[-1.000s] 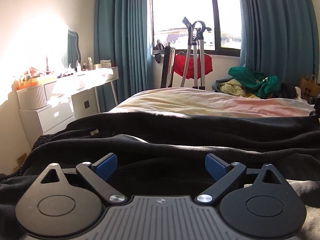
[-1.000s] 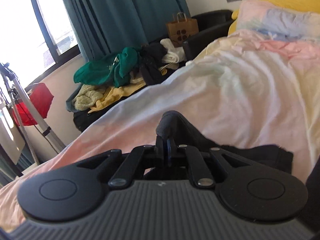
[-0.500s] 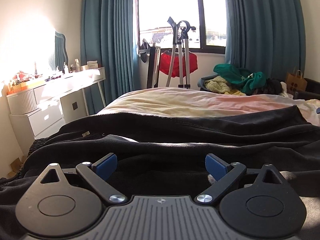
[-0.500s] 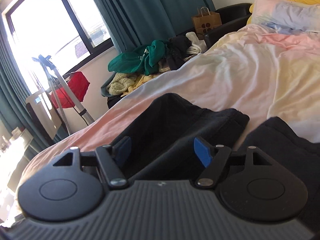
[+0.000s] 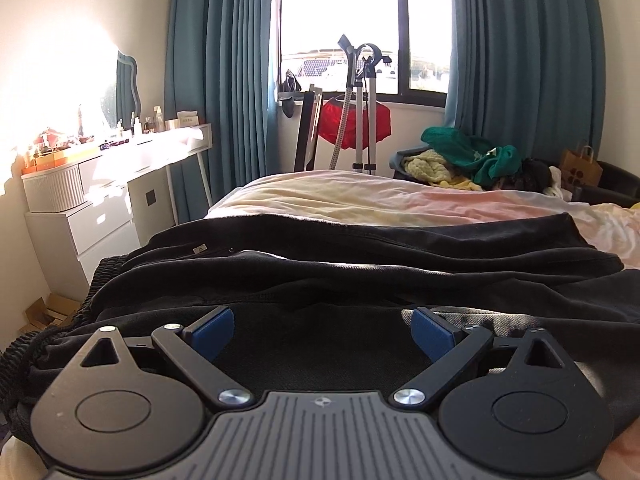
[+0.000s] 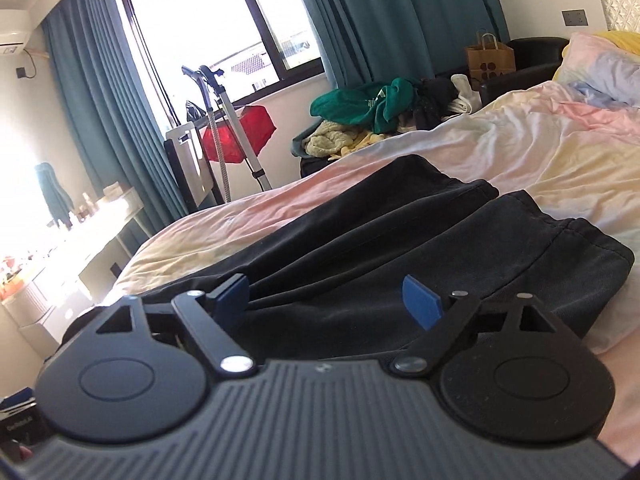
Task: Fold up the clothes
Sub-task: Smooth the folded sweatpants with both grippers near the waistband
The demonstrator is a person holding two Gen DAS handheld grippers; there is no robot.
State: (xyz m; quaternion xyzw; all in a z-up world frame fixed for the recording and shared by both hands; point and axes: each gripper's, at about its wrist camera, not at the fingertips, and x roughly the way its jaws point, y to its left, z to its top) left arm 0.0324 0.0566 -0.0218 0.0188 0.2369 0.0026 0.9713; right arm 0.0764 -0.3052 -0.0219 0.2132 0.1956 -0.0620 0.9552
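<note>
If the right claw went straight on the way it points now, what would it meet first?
Most likely the black trousers: the open right claw sits low over them, and their folds rise directly ahead. Depth is unclear; beyond them lies the pastel bedsheet.

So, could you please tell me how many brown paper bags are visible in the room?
1. The brown paper bag stands by the dark armchair under the curtain, beyond the clothes pile. Others may be hidden behind the bed.

One black garment (image 5: 360,264), one bed (image 5: 360,200), one paper bag (image 5: 580,166), two teal curtains (image 5: 224,80)
</note>
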